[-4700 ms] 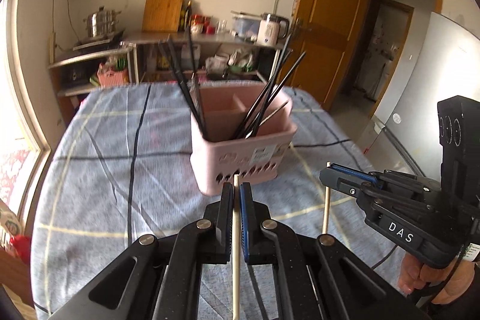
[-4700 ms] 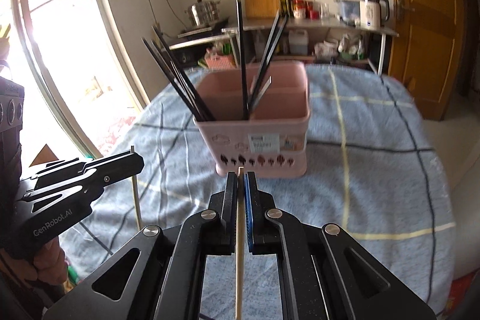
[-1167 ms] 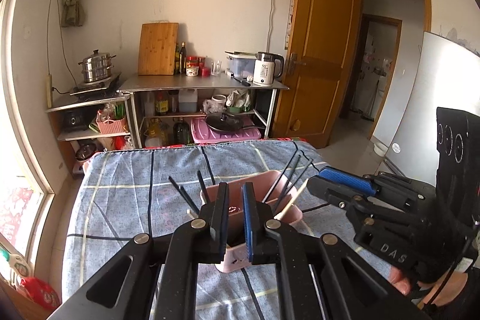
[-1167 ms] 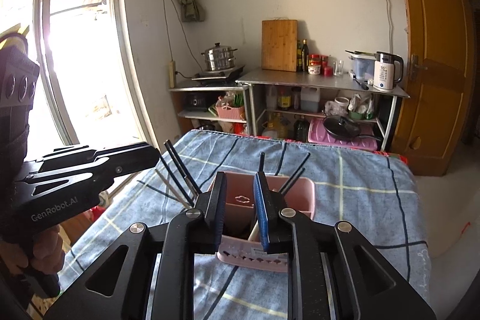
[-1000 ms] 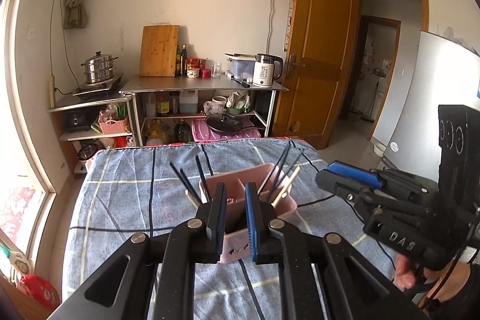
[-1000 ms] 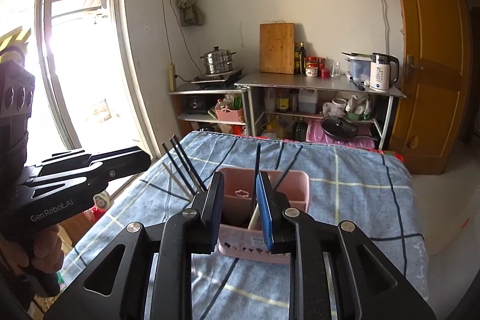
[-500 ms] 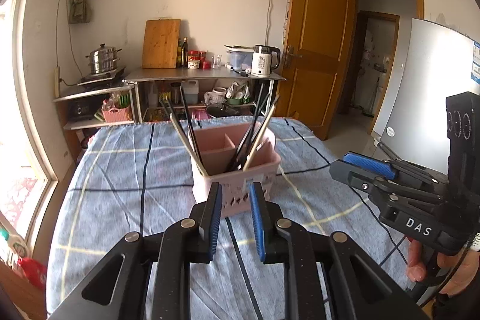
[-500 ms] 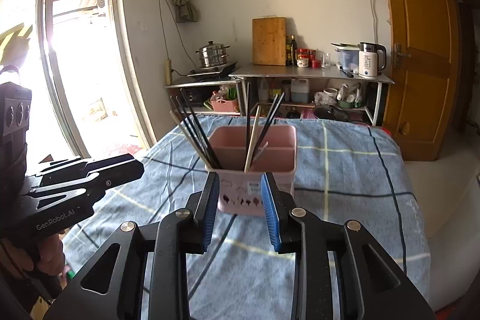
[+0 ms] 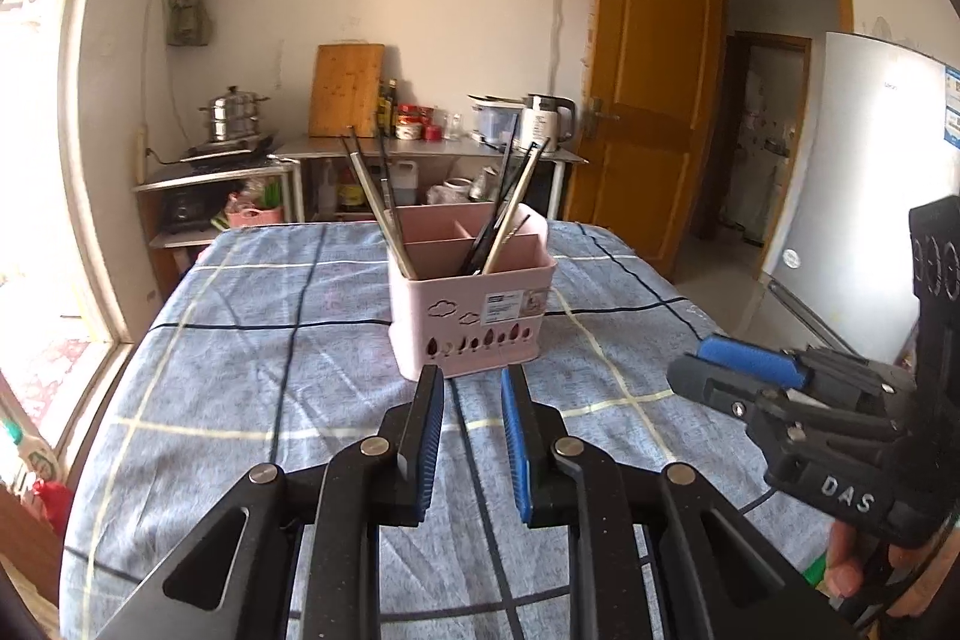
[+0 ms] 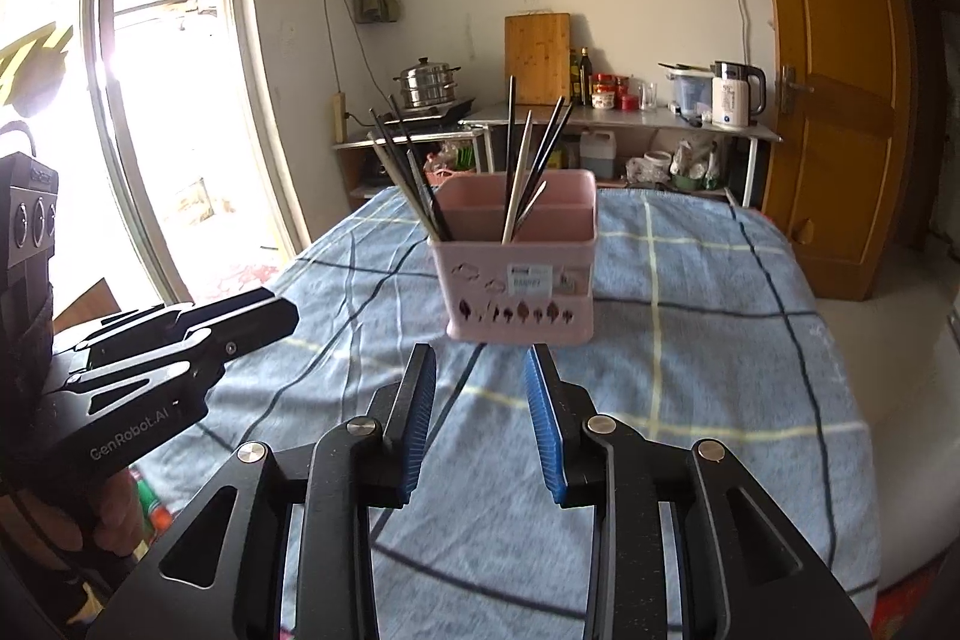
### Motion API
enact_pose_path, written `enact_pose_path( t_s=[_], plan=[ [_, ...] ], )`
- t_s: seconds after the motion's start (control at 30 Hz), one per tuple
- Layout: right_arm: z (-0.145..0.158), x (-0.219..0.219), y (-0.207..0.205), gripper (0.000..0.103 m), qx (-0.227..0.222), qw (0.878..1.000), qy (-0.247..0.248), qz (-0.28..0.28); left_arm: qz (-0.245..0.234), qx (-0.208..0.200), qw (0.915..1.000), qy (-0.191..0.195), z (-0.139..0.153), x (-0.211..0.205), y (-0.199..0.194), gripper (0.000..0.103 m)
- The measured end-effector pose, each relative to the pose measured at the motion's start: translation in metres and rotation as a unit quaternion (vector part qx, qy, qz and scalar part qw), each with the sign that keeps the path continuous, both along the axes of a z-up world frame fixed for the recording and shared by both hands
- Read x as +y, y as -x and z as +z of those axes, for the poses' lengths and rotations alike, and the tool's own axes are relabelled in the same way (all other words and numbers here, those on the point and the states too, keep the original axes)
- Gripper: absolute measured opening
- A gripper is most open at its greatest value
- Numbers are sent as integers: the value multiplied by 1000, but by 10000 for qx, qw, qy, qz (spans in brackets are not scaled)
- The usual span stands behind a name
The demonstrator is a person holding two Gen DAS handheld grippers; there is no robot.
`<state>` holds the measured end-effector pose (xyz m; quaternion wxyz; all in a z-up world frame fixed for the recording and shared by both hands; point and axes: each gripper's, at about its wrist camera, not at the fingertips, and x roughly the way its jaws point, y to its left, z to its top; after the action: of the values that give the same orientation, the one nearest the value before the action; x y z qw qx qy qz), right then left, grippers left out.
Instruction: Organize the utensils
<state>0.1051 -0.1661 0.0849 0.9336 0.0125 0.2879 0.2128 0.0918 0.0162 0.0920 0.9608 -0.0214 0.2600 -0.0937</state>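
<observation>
Standing on table: a pink plastic utensil caddy with cut-out shapes low on its front (image 9: 471,304) sits upright near the middle of a blue checked tablecloth (image 9: 252,340).
Caddy contents: black chopsticks (image 10: 414,172) and pale wooden chopsticks (image 10: 517,178) lean out of its front compartments.
Left gripper (image 9: 472,379): black, blue-padded, just short of the caddy; jaws apart, nothing between them.
Right gripper (image 10: 480,361): same build, jaws opening, wider apart than the left's, empty.
Background: steel shelf with a white kettle (image 10: 735,94); wooden door (image 9: 642,100).
</observation>
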Motion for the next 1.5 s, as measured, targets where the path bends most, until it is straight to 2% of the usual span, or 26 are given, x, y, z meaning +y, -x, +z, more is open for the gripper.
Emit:
enact_pose_path(
  t_s=[0.33,0.8,1.5],
  plan=[
    [-12,-1,22,32,-43,10000,31,-14,24,-192,9998,-48,-9,-5,26,19],
    [-16,0,23,32,-24,10000,49,-74,29,-67,10000,-19,-19,-5,21,19],
    [-18,0,24,32,6,10000,29,-93,46,-128,9999,-86,-19,-5,25,19]
  ],
)
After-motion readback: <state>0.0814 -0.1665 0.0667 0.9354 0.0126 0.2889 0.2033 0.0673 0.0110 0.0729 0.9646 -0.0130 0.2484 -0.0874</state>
